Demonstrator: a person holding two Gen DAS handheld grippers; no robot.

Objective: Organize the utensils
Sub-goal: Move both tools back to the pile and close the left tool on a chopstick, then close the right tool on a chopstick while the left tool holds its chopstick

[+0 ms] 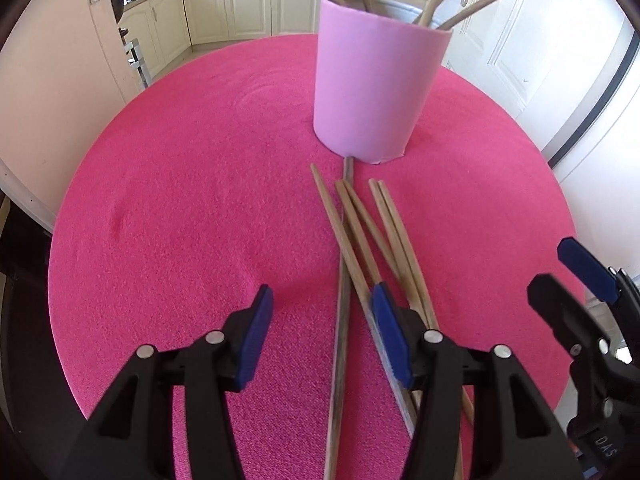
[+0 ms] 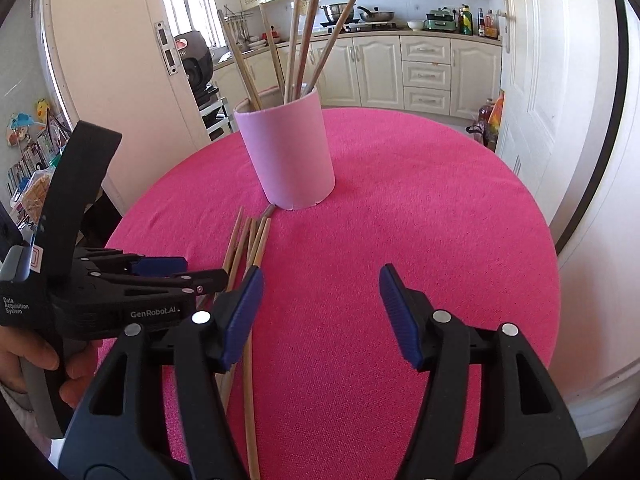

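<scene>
Several wooden chopsticks [image 1: 360, 240] lie in a loose pile on the pink table [image 1: 180, 200], their tips near a pale pink cylindrical holder [image 1: 372, 84]. The holder stands upright with several chopsticks in it. My left gripper [image 1: 322, 312] is open and empty, low over the pile, its right finger above the sticks. My right gripper [image 2: 320, 296] is open and empty, to the right of the pile [image 2: 250, 240]. The holder [image 2: 286, 152] stands beyond it. The left gripper [image 2: 176, 276] shows at the left of the right wrist view, and the right gripper's fingers [image 1: 584, 268] at the right edge of the left wrist view.
The round table's edge [image 2: 548, 280] curves close on the right. A white door [image 2: 532, 80] stands to the right. Kitchen cabinets [image 2: 420, 72] and a counter with pots and bottles are at the back. A shelf with clutter [image 2: 32, 160] is at the left.
</scene>
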